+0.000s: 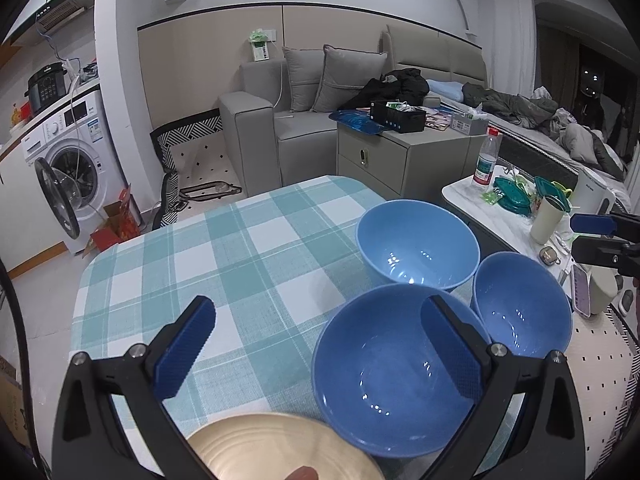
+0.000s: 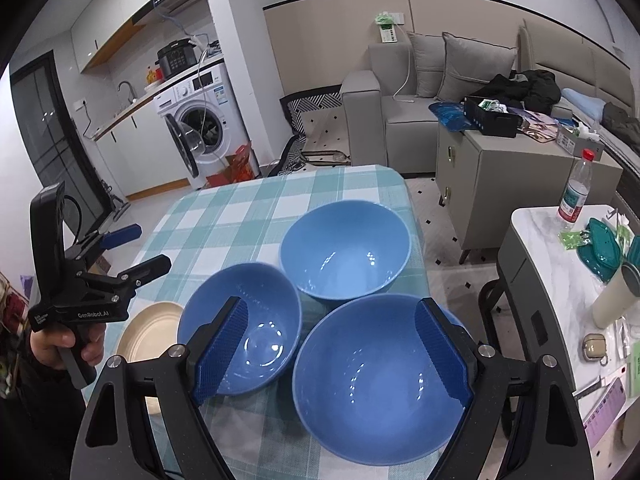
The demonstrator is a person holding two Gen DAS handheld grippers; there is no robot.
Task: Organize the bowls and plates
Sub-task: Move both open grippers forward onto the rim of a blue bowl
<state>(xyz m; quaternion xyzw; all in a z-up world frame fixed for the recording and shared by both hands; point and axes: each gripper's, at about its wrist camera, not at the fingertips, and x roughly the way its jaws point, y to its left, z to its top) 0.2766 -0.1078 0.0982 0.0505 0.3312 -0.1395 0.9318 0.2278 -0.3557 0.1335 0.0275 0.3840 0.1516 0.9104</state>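
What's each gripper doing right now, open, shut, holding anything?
Left gripper: open, holding nothing, above the checked tablecloth.
Right gripper: open, holding nothing, above the blue bowls.

Washing machine [image 2: 202, 128] (door open), grey sofa [image 2: 404, 108], water bottle [image 2: 576, 190].

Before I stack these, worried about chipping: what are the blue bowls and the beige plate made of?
Blue bowls: glossy, sharp light glints, likely glazed ceramic or melamine. Beige plate: matte with faint concentric rings, perhaps bamboo fibre or plastic; uncertain.
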